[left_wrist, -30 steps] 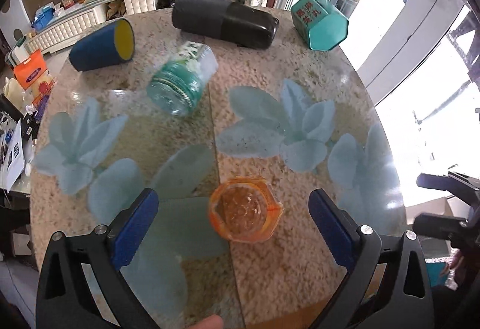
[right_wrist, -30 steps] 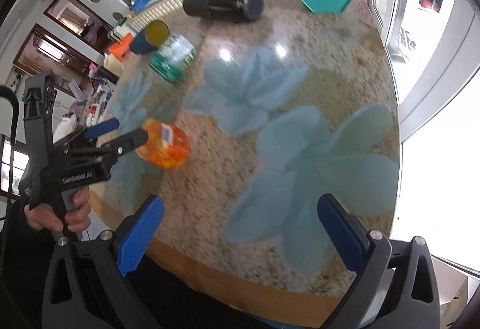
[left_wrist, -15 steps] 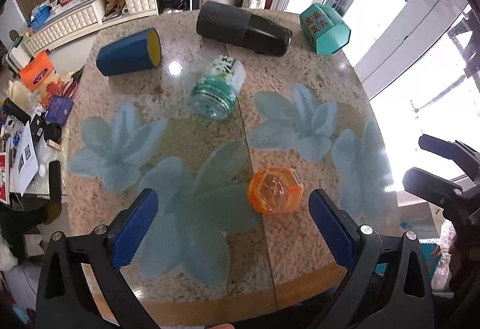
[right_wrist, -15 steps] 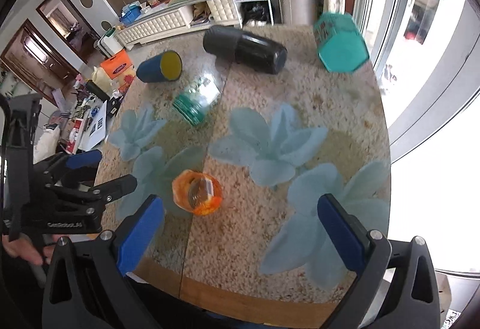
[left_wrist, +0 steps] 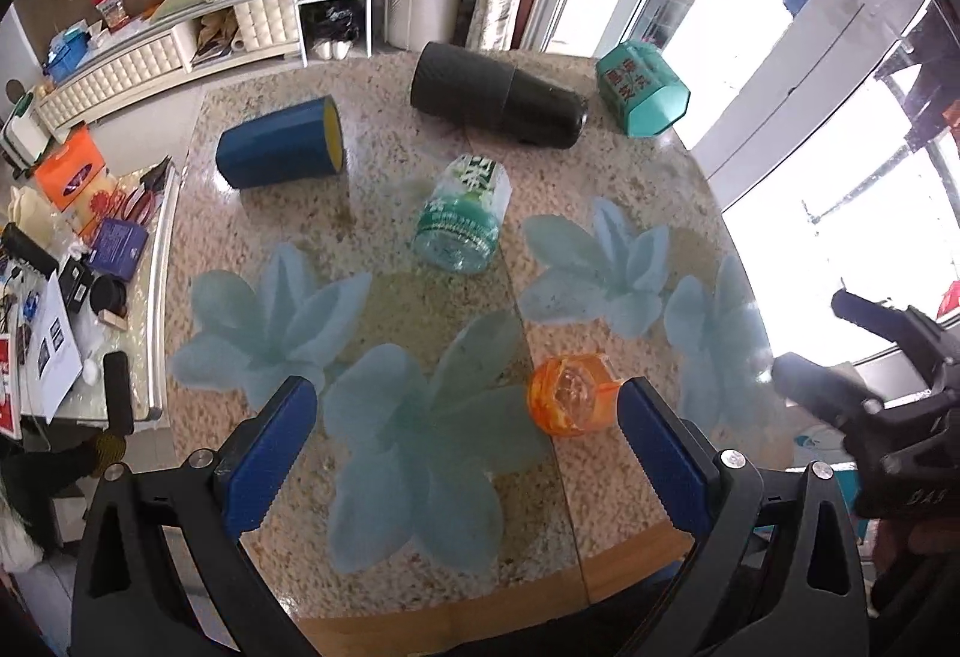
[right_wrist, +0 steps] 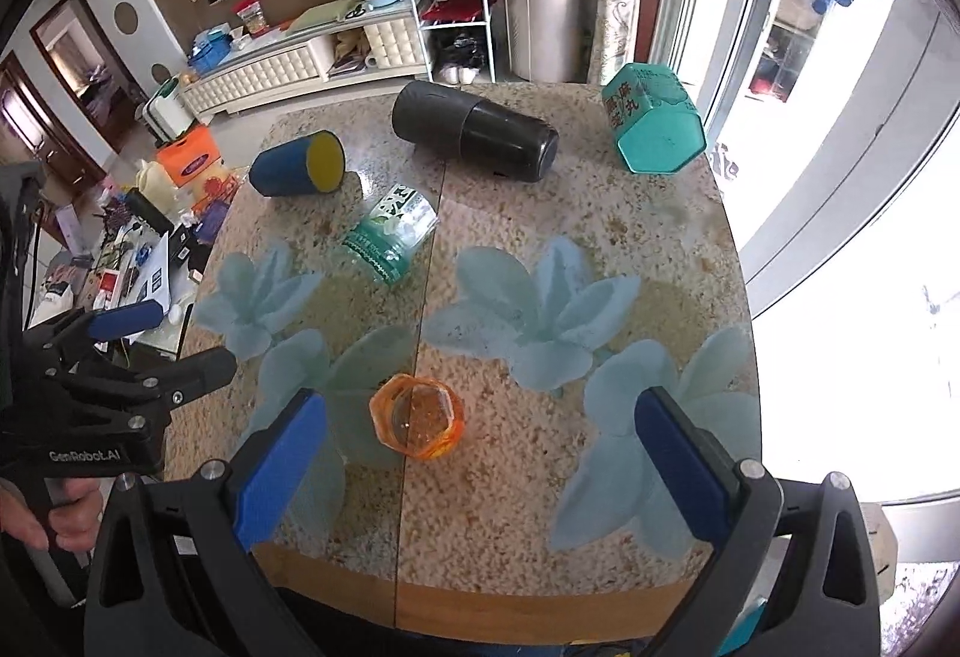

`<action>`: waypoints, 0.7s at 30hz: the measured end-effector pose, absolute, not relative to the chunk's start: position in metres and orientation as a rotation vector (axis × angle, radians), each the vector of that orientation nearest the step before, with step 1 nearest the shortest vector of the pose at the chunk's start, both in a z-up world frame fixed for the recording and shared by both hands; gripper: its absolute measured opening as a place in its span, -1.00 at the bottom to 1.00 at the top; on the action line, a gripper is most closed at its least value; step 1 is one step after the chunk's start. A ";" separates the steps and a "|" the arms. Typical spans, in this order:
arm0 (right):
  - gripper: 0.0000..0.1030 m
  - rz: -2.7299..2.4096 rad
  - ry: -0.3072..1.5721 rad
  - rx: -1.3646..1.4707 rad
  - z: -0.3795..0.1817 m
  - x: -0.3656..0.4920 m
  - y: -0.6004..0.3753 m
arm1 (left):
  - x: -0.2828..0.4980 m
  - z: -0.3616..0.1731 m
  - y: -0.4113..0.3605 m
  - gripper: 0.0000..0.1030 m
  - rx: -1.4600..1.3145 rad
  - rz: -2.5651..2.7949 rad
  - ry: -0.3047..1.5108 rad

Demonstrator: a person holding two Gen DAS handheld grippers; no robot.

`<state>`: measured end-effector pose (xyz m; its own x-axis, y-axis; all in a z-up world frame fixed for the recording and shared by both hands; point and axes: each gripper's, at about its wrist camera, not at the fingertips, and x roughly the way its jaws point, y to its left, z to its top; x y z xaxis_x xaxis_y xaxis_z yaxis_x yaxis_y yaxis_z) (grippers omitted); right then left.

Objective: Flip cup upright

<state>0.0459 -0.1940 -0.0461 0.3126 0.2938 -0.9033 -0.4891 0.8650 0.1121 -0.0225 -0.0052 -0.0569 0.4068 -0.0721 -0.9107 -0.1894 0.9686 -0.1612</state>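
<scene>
An orange translucent cup [left_wrist: 570,396] [right_wrist: 417,426] stands upright near the table's front edge, mouth up. My left gripper [left_wrist: 465,450] is open and empty, raised above and in front of the table; the cup sits close to its right finger. It also shows at the left of the right wrist view [right_wrist: 162,342]. My right gripper [right_wrist: 480,465] is open and empty, raised above the table's front edge. It also shows at the right edge of the left wrist view [left_wrist: 852,345].
On the granite table [right_wrist: 600,213] with pale blue flower decals lie a blue cup with yellow inside [left_wrist: 282,150], a clear green-labelled cup [left_wrist: 462,222], a black cylinder [left_wrist: 498,96] and a teal hexagonal container [left_wrist: 642,87]. A cluttered side table [left_wrist: 72,261] stands left.
Both grippers have pulled back and up from the table. The orange cup stands free where the left gripper left it; the view has widened over the whole table.
</scene>
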 end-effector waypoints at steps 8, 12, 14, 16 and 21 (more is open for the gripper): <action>1.00 0.495 1.136 -0.161 -0.047 0.046 -0.197 | -0.018 -0.057 -0.008 0.97 -0.283 0.013 1.147; 1.00 0.492 1.135 -0.140 -0.045 0.046 -0.200 | -0.013 -0.057 -0.011 0.97 -0.274 0.004 1.143; 1.00 0.497 1.129 -0.129 -0.044 0.047 -0.201 | -0.010 -0.056 -0.013 0.97 -0.270 0.000 1.141; 1.00 0.512 1.117 -0.106 -0.041 0.048 -0.203 | -0.007 -0.056 -0.014 0.97 -0.265 -0.006 1.139; 1.00 0.567 1.069 -0.029 -0.031 0.050 -0.206 | 0.000 -0.058 -0.014 0.97 -0.249 0.007 1.142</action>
<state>0.0502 -0.2061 -0.0313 0.3531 0.4247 -0.8337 -0.4518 0.8577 0.2456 0.0003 -0.0138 -0.0581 0.4185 -0.1212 -0.9001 -0.1327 0.9723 -0.1926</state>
